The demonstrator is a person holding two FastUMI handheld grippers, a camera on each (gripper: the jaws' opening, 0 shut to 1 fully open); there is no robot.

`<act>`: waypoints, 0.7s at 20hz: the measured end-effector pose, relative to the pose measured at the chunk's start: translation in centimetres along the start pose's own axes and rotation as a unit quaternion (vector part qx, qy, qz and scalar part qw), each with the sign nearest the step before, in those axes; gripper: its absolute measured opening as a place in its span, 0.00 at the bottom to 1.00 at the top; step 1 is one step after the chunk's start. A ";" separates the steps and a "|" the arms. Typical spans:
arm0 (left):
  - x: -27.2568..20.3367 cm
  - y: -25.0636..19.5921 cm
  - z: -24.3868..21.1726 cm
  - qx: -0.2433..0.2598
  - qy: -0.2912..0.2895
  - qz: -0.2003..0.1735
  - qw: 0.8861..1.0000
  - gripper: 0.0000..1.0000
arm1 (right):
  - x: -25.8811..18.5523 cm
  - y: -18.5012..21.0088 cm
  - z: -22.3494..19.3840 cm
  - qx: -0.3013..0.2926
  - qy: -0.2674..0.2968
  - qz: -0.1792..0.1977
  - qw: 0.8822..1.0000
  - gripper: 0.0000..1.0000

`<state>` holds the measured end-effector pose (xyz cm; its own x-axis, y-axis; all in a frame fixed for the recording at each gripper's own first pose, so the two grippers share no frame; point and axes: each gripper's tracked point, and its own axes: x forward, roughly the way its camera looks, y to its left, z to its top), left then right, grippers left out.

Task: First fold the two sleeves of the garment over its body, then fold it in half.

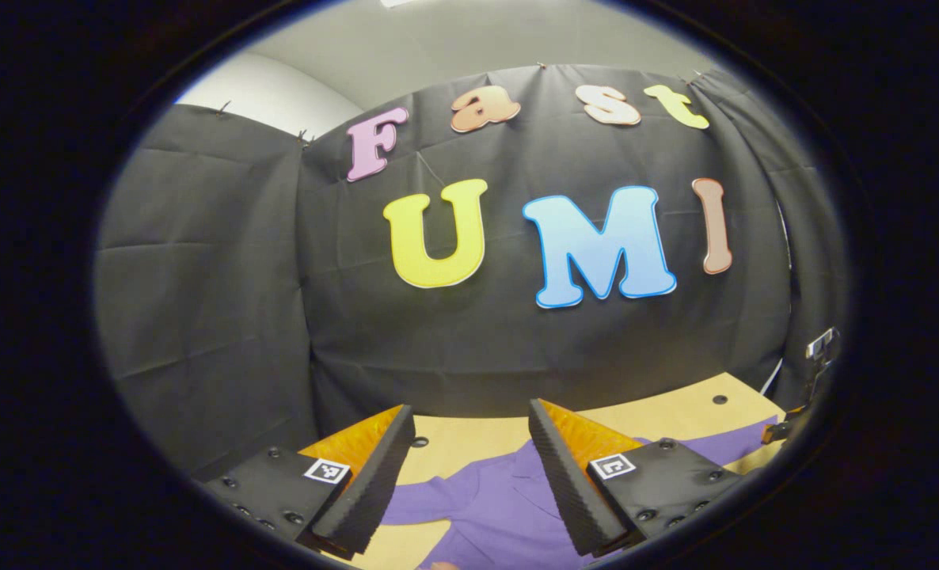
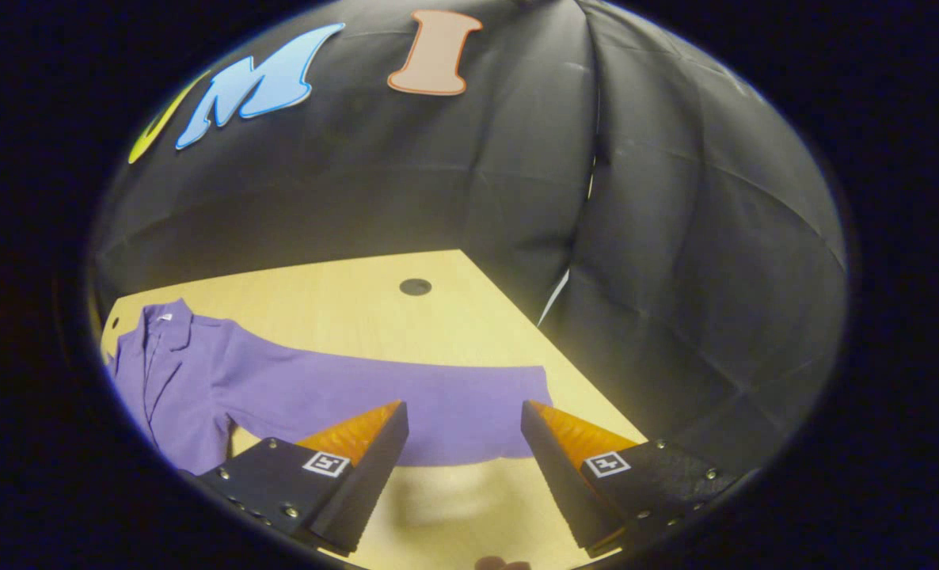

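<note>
while both grippers gape (above table), purple garment (image 2: 295, 388) lies beyond.

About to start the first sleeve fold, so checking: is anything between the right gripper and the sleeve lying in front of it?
Nothing visible. The right gripper is open, and the purple sleeve lies flat on the bare table just past its fingers.
</note>
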<state>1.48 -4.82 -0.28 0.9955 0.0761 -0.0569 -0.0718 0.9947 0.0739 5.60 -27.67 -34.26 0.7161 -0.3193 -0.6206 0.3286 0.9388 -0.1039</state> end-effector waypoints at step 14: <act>-0.5 -2.0 -0.3 0.016 0.012 0.003 1.000 0.95 | 5.5 0.7 -5.7 0.012 0.079 0.030 0.996 0.95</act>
<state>1.09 -6.79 -0.71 0.9932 0.0839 -0.0805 -0.0751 0.9914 0.1068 6.22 -28.06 -42.13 0.6291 -0.2366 -0.7404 0.3044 0.9515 -0.0454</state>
